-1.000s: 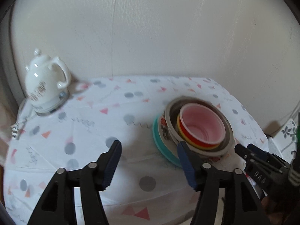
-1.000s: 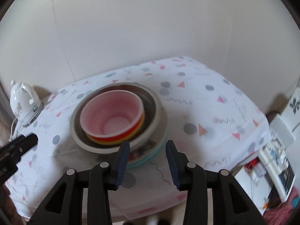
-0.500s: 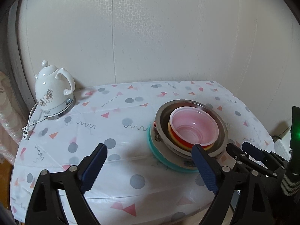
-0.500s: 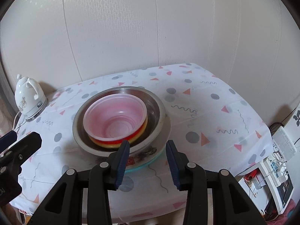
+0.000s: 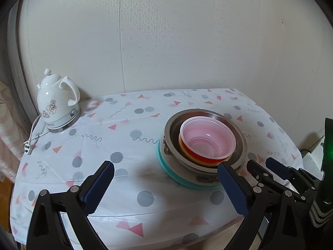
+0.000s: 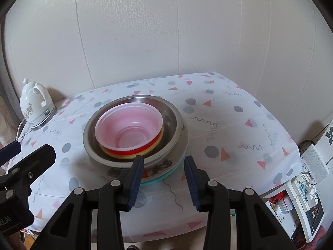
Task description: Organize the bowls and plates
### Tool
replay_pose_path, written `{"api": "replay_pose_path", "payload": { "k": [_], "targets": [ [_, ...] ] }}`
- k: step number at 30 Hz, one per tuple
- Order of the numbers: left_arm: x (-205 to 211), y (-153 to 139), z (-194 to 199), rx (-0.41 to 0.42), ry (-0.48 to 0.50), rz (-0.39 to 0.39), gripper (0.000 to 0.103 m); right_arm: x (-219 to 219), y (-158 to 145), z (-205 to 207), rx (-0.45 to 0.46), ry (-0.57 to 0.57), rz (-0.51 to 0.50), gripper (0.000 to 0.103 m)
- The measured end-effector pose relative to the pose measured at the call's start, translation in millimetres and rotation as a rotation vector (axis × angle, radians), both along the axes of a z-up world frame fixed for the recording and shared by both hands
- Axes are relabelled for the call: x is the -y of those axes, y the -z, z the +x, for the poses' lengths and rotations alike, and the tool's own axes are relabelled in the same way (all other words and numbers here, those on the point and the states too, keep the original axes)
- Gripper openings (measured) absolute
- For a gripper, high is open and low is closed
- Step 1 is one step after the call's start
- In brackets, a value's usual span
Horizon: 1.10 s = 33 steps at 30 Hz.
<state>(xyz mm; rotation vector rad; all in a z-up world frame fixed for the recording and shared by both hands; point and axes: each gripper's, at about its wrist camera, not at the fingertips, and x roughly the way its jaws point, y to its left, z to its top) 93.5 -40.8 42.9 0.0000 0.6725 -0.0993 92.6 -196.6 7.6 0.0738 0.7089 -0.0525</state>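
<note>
One stack stands on the table: a teal plate [image 5: 166,169] at the bottom, a white patterned plate [image 5: 205,179], a steel bowl [image 5: 172,125], then red and yellow bowls [image 5: 193,156] and a translucent pink bowl [image 5: 208,137] on top. The stack also shows in the right wrist view, with the pink bowl [image 6: 129,127] inside the steel bowl [image 6: 177,123]. My left gripper [image 5: 165,184] is wide open and empty, held off the table's front edge. My right gripper [image 6: 164,176] is open and empty, just in front of the stack.
A white electric kettle [image 5: 57,104] with its cord stands at the table's back left by the wall. The table wears a white patterned cloth [image 5: 124,129]. A white device with cables [image 6: 308,198] sits on the floor at the right.
Both grippers have pulled back and up from the stack. The left gripper's jaws have opened much wider. The stack has not moved.
</note>
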Motion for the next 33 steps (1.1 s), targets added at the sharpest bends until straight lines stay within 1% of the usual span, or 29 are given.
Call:
{"api": "replay_pose_path", "payload": {
  "k": [15, 24, 27, 30, 33],
  "targets": [
    [-1.2, 1.7, 8.0, -0.002, 0.048, 0.003, 0.100, -3.9, 1.9, 6.7, -0.014, 0.018, 0.006, 0.041],
    [-5.2, 1.8, 17.6, 0.007, 0.083, 0.001, 0.102, -8.3, 3.4, 16.3, -0.019, 0.037, 0.004, 0.041],
    [-8.5, 1.3, 20.1, 0.020, 0.106, -0.028, 0.100, -10.1, 4.2, 18.2, -0.022, 0.043, 0.004, 0.041],
    [-8.7, 0.5, 22.2, 0.032, 0.118, -0.028, 0.096, -11.0, 4.5, 20.7, -0.024, 0.051, 0.002, 0.041],
    [-11.9, 1.7, 26.8, 0.024, 0.117, -0.032, 0.096, -12.6, 5.0, 23.5, -0.027, 0.058, 0.000, 0.041]
  ]
}}
